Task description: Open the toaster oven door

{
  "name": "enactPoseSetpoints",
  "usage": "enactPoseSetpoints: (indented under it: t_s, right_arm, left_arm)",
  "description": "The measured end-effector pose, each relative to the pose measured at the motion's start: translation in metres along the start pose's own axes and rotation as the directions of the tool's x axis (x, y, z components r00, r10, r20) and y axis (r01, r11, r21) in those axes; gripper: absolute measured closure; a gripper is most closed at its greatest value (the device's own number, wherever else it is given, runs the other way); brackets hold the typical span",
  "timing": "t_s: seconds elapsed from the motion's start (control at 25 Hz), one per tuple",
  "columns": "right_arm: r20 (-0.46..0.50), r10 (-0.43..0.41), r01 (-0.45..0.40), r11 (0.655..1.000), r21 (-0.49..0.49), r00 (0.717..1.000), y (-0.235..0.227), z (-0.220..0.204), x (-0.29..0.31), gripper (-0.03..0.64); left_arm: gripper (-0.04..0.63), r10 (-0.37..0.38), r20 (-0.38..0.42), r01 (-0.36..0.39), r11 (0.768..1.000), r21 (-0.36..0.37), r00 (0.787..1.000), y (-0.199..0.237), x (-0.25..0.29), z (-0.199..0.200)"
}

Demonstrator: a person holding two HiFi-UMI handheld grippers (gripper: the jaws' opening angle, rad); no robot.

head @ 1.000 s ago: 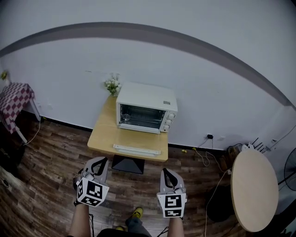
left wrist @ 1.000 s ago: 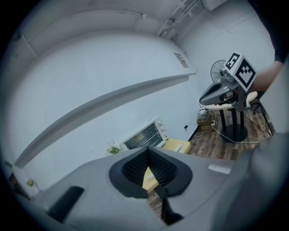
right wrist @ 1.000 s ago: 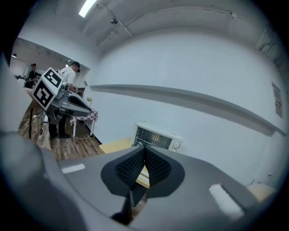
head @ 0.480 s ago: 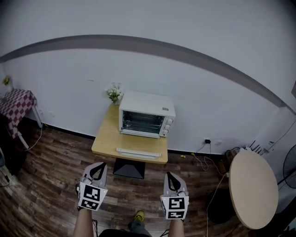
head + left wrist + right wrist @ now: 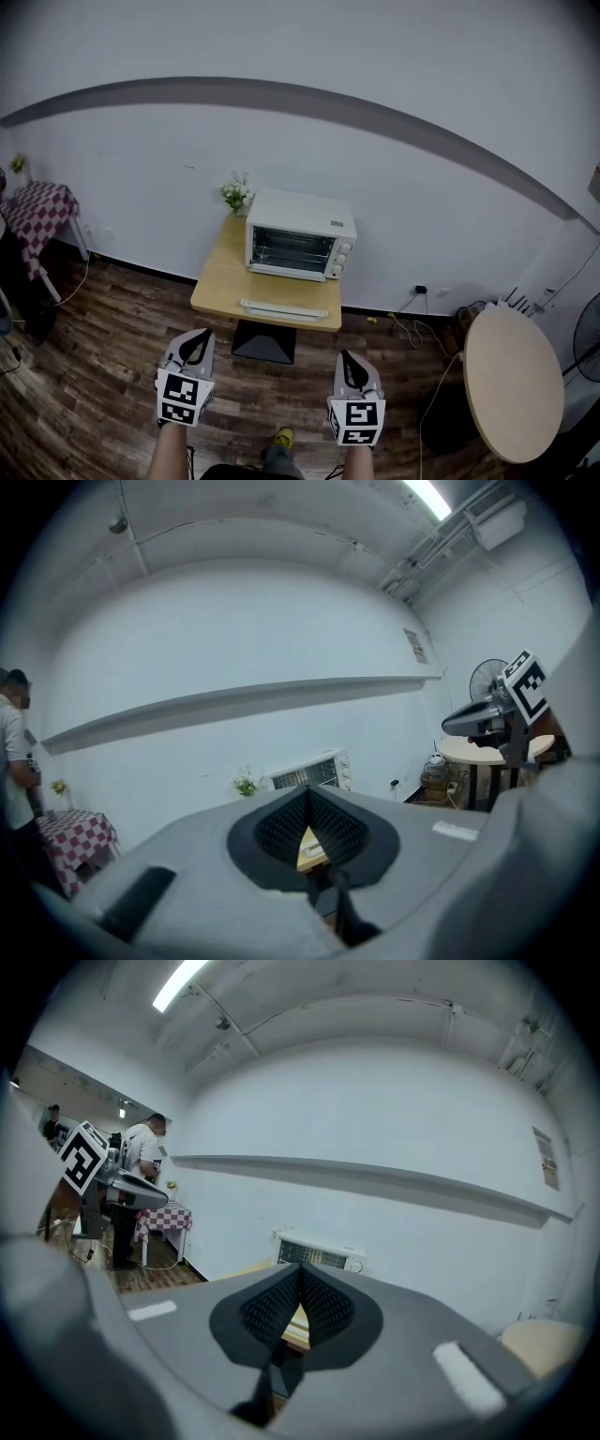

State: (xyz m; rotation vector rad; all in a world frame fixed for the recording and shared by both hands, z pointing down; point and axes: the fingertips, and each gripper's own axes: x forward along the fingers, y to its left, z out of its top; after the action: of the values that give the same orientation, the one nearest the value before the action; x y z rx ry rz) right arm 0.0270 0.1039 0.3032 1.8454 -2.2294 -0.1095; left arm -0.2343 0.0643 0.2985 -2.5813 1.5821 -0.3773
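Note:
A white toaster oven [image 5: 298, 234] stands on a small wooden table [image 5: 217, 281] against the wall, its rack visible through the front. A white bar [image 5: 281, 307] lies near the table's front edge; it looks like the handle of the door folded down flat. My left gripper [image 5: 198, 340] and right gripper [image 5: 348, 362] hover over the floor well short of the table, both shut and empty. In the left gripper view the shut jaws [image 5: 307, 793] point toward the oven [image 5: 309, 772]. The right gripper view shows the same: shut jaws [image 5: 300, 1270], oven [image 5: 315, 1256] ahead.
A small vase of flowers [image 5: 236, 194] sits beside the oven. A checkered-cloth table [image 5: 37, 206] stands at the left, a round wooden table [image 5: 511, 380] and a fan [image 5: 589, 339] at the right. Cables [image 5: 412, 314] run along the wall. A person [image 5: 142, 1162] stands at the far left.
The view has drawn back from the table, so the oven looks smaller and farther away. Both grippers stay shut and low in the view.

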Motion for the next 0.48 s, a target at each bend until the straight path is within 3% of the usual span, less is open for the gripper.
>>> enactPoseSetpoints:
  t_s: [0.48]
  right_arm:
    - [0.008, 0.008, -0.008, 1.000, -0.026, 1.000, 0.004, 0.003, -0.015, 0.621]
  left_arm:
    - [0.597, -0.007, 0.011, 0.006, 0.999, 0.035, 1.000, -0.014, -0.012, 0.005]
